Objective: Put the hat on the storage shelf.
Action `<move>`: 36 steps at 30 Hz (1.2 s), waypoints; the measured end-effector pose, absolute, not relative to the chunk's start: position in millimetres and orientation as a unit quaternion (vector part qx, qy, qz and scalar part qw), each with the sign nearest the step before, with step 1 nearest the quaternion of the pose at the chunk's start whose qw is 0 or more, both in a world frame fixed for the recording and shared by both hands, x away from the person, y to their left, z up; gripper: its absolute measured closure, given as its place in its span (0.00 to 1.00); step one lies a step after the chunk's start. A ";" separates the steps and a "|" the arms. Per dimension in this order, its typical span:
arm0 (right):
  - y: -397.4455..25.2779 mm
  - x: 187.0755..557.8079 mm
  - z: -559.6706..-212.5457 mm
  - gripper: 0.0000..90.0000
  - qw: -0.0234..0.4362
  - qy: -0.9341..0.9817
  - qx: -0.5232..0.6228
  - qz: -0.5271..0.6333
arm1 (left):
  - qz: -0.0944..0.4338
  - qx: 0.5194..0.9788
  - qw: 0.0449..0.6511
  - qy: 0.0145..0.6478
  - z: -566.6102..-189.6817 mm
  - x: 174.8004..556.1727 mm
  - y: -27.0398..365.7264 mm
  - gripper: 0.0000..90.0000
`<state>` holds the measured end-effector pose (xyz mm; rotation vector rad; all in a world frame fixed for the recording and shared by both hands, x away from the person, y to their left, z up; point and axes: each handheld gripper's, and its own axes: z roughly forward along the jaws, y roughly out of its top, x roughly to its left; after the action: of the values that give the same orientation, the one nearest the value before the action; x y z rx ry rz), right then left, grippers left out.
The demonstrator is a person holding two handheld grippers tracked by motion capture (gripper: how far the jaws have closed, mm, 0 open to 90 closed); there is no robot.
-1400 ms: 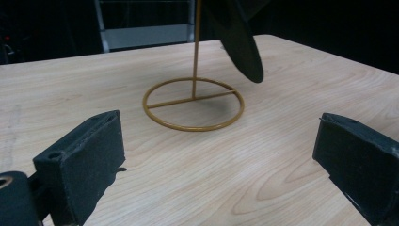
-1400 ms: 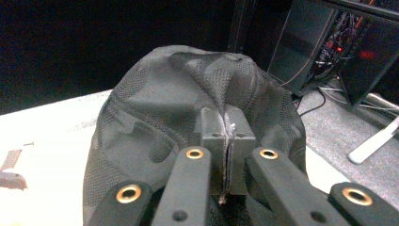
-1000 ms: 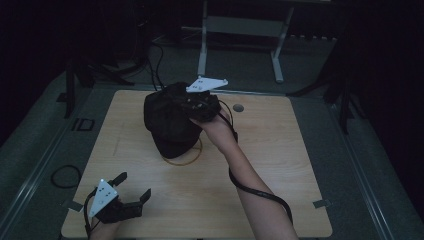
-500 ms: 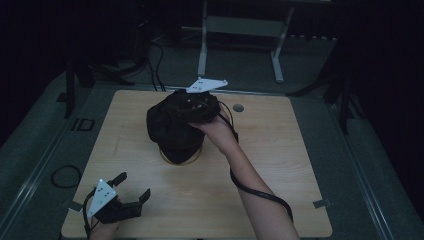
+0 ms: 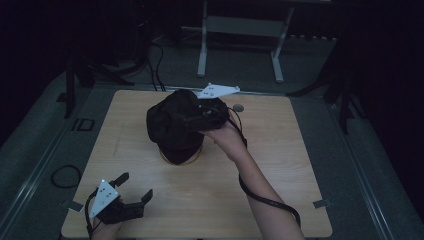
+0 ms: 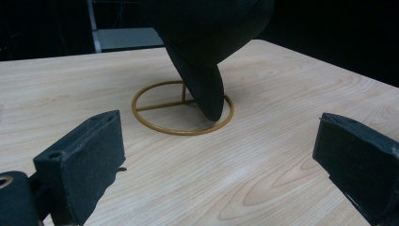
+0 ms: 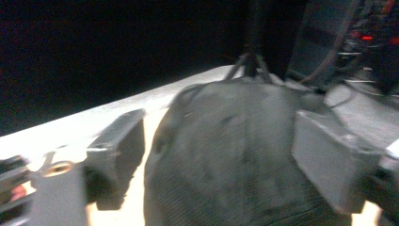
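High view: the right gripper (image 5: 200, 120) has its jaws grasping a black cap (image 5: 172, 125) above a gold wire stand (image 5: 181, 157) at mid-desk (image 5: 280, 165), hiding the stand's post. The left gripper (image 5: 131, 192) idles near the desk's front corner, jaws released.

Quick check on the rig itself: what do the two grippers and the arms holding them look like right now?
Both grippers are black with blocky black fingers. The left gripper and right gripper each carry a pale grey three-cornered plate with small dots. A black cable trails along the right forearm. Both forearms are bare, no sleeves.
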<state>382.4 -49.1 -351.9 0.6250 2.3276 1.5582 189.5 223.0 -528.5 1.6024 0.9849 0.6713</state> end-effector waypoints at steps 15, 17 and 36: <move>-72.4 361.1 -371.9 0.13 0.140 0.802 0.190 0.548 | 0.280 0.683 0.533 0.413 -534.4 191.8 220.3 0.03; -76.3 359.5 -376.4 0.13 0.140 0.805 0.192 0.544 | 0.280 0.683 0.534 0.413 -535.6 190.9 220.2 0.03; -103.3 334.0 -427.2 0.14 0.117 0.814 0.186 0.537 | 0.278 0.687 0.530 0.413 -540.0 191.5 220.1 0.03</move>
<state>334.0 -103.3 -427.2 0.5454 2.3846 1.5721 191.5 220.1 -540.0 1.6390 0.9856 0.6629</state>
